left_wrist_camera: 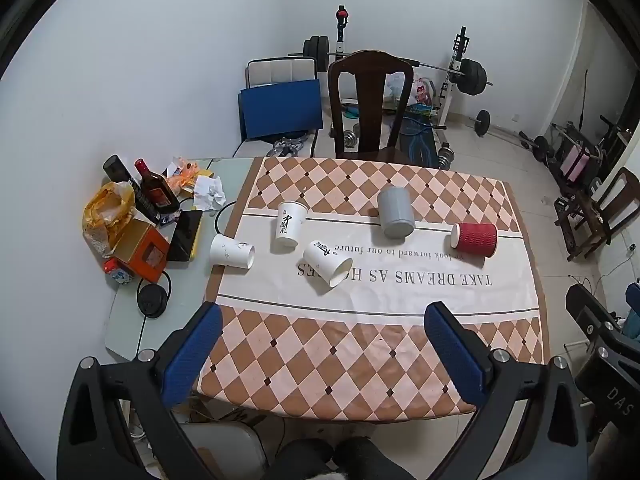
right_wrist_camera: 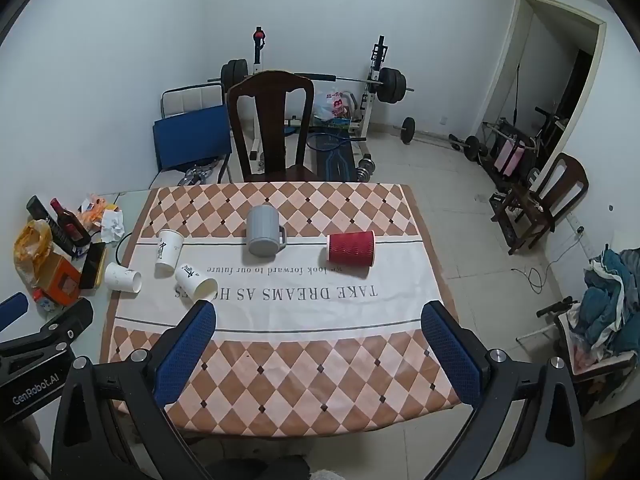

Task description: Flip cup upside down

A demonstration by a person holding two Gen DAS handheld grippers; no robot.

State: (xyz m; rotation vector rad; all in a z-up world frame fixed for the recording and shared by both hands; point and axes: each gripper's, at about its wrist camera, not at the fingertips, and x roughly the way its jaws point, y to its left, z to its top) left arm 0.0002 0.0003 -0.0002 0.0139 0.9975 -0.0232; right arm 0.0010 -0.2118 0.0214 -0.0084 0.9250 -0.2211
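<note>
Plainly, both tools hang above the near edge of the worktop (left_wrist_camera: 400,384), which wears a checked cloth with a white printed band, and neither has hold of anything. At the bottom of the left wrist view the left gripper (left_wrist_camera: 324,320) shows its blue-padded jaws spread wide apart, with only cloth between them; the right gripper (right_wrist_camera: 318,318) stands the same way at the bottom of the right wrist view, jaws wide and empty. Five cups sit across the middle of the frame, well apart from both tools. A white paper cup with black brushwork (left_wrist_camera: 291,224) stands upright left of centre. Just beside it, toward the lower right, a second white paper cup (left_wrist_camera: 327,266) lies on its side with its mouth facing the camera. Further left, a third white cup (left_wrist_camera: 232,251) lies on its side at the cloth's edge, mouth turned right. A grey mug (left_wrist_camera: 394,212) sits tipped toward the camera at centre, its handle visible in the right wrist view. At centre right a red ribbed paper cup (left_wrist_camera: 475,239) lies on its side. On the bare surface at the far left are a dark bottle (left_wrist_camera: 154,190), an orange box (left_wrist_camera: 142,250) and crumpled paper (left_wrist_camera: 208,192). A dark wooden chair (left_wrist_camera: 370,104) stands behind, at upper centre.
</note>
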